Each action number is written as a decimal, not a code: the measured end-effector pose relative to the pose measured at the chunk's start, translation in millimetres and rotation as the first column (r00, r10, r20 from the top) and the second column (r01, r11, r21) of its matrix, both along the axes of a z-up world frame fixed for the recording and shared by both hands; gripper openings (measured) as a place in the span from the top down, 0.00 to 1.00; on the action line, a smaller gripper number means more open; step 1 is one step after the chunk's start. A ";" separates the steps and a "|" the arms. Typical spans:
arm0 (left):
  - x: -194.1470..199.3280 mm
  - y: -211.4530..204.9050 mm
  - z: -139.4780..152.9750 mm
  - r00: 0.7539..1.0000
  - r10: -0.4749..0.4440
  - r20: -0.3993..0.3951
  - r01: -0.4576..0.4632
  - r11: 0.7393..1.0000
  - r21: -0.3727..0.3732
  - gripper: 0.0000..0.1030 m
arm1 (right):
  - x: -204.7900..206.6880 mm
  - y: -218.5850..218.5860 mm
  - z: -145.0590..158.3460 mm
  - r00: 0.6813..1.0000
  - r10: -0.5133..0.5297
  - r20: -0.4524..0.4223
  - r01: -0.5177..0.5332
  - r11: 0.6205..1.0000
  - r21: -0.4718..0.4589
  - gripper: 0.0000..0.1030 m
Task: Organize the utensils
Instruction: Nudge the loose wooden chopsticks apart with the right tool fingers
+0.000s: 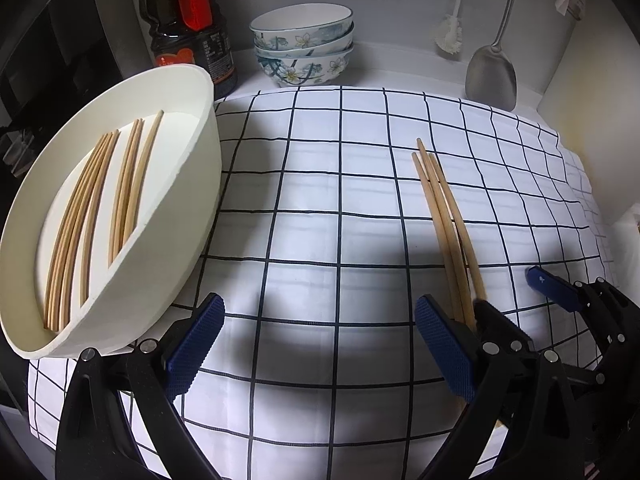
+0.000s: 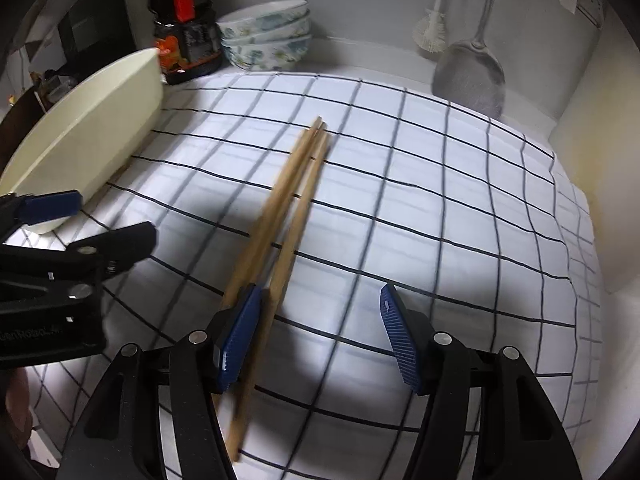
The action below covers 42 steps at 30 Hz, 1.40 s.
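Three loose chopsticks (image 2: 280, 216) mid-frame on checked cloth (image 2: 440, 200): light, stiff, smooth, prone to rolling. Best pinched near thick ends. Right tool (image 2: 316, 336) open, left tool (image 1: 316, 328) open too.

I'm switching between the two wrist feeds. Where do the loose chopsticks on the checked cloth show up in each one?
Left wrist view: loose chopsticks lie right of centre, running down to the right gripper.
Right wrist view: loose chopsticks lie centre-left, passing the inner finger of the open right gripper.
Shared landmark: the stacked floral bowls at the back.
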<state>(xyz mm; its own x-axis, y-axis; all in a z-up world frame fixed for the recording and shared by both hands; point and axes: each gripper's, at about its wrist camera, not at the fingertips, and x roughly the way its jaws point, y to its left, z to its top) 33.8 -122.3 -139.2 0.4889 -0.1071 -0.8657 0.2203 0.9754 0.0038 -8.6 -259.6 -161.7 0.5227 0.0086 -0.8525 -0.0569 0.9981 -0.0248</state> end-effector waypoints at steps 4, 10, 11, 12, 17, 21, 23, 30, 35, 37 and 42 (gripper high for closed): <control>0.0 -5.7 -1.0 1.000 -0.011 -0.003 0.011 1.000 -0.009 0.08 | -2.8 -14.3 0.0 1.000 -0.028 0.007 0.029 1.000 -0.008 0.43; 1.6 -20.3 -3.8 0.999 -0.037 -0.004 0.037 0.999 -0.020 0.08 | -9.2 -38.9 -1.0 0.997 -0.080 0.012 0.080 0.997 0.009 0.43; 2.1 -23.7 -4.6 0.999 -0.042 -0.003 0.042 0.999 -0.022 0.08 | -10.9 -43.0 -1.1 0.996 -0.087 0.014 0.087 0.996 0.013 0.43; 2.8 -27.3 -5.7 0.999 -0.047 -0.002 0.047 0.999 -0.022 0.08 | -12.0 -45.3 -1.0 0.996 -0.092 0.015 0.092 0.996 0.018 0.43; 5.5 -41.8 -13.0 0.997 -0.071 -0.009 0.071 0.997 -0.020 0.08 | -17.6 -56.6 -2.2 0.993 -0.114 0.013 0.113 0.993 0.038 0.43; 8.7 -47.1 -20.3 0.997 -0.078 -0.019 0.078 0.997 -0.008 0.08 | -17.7 -56.5 -2.1 0.993 -0.115 0.015 0.114 0.993 0.038 0.43; 9.9 -45.8 -22.0 0.997 -0.073 -0.016 0.073 0.997 0.005 0.08 | -17.5 -56.7 -2.0 0.993 -0.114 0.015 0.114 0.993 0.039 0.43; 13.3 -27.4 -19.9 1.000 -0.030 -0.002 0.030 1.000 -0.006 0.08 | -14.4 -53.4 -0.9 0.994 -0.110 0.015 0.109 0.993 0.039 0.43; 13.5 -19.5 -24.9 1.000 -0.015 -0.009 0.015 1.000 0.012 0.08 | -10.0 -50.0 -0.5 0.995 -0.101 0.014 0.100 0.994 0.036 0.43; 13.6 -17.5 -28.0 1.000 -0.009 -0.017 0.010 1.000 0.016 0.08 | -8.3 -49.3 -0.9 0.995 -0.096 0.015 0.096 0.995 0.035 0.43; 14.9 -15.0 -30.9 1.000 -0.005 -0.003 0.005 1.000 0.013 0.08 | -2.4 -48.8 -1.5 0.996 -0.083 0.020 0.082 0.996 0.036 0.43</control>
<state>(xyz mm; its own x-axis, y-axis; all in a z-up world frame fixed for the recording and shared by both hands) 48.7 -137.3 -170.1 0.4857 -0.0980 -0.8686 0.2253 0.9742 0.0160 -11.0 -308.4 -163.2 0.5406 -0.0056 -0.8413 0.0258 0.9996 0.0099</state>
